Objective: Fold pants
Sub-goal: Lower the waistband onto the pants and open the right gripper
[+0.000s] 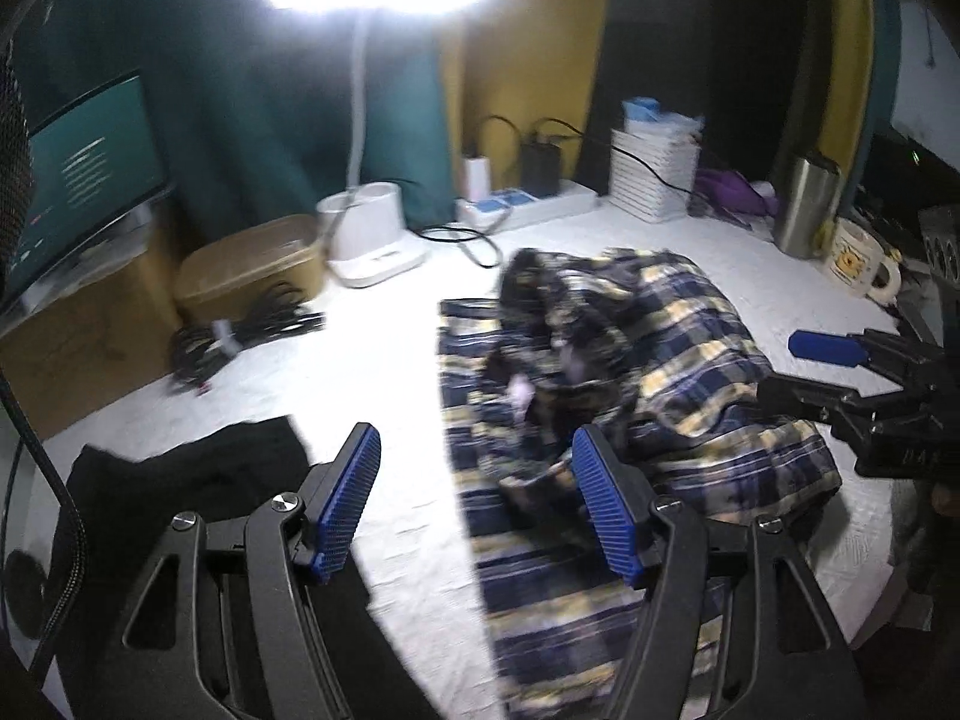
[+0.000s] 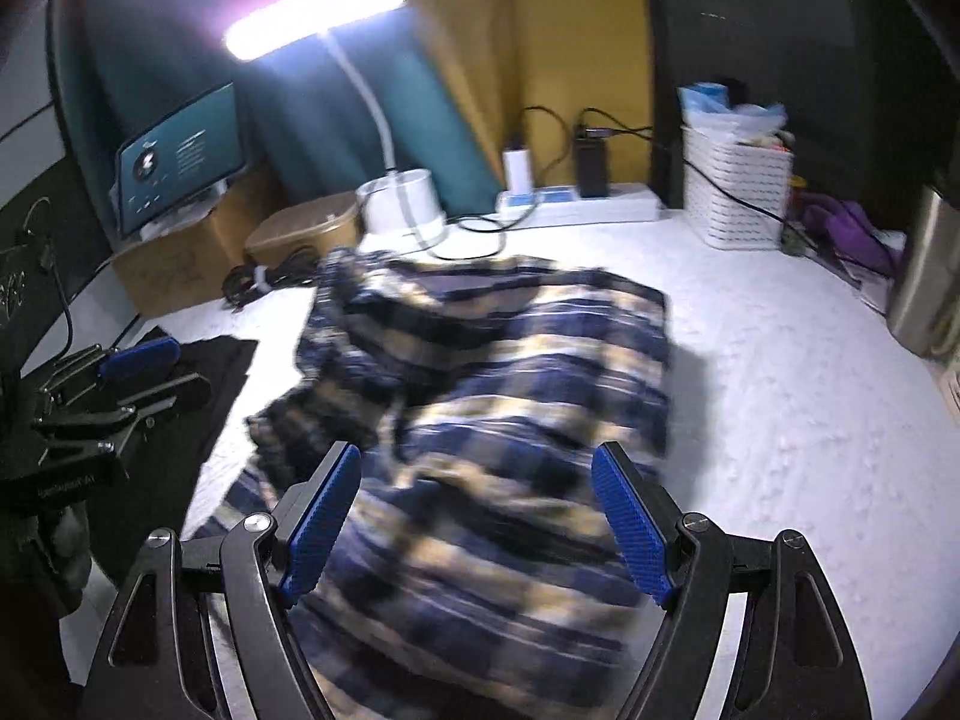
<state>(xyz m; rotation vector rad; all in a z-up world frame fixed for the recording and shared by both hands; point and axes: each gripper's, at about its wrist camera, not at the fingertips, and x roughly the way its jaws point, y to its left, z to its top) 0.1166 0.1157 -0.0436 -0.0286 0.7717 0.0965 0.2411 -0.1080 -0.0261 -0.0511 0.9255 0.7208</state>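
Navy, cream and yellow plaid pants (image 1: 612, 396) lie crumpled in a heap on the white table, with a flatter part reaching toward the near edge. They fill the middle of the right wrist view (image 2: 480, 420). My left gripper (image 1: 477, 498) is open and empty, above the table at the pants' left edge. My right gripper (image 2: 477, 516) is open and empty, hovering over the near part of the pants. Each gripper shows in the other's view, the right one (image 1: 852, 360) beside the pants, the left one (image 2: 138, 366) over a black cloth.
A black cloth (image 1: 180, 480) lies left of the pants. At the back stand a lit desk lamp (image 1: 372, 234), a tan box (image 1: 252, 264), coiled black cables (image 1: 240, 336), a power strip (image 1: 528, 204), a white basket (image 2: 735, 198), a steel flask (image 1: 804, 210) and a mug (image 1: 858, 264). A monitor (image 1: 84, 174) stands far left.
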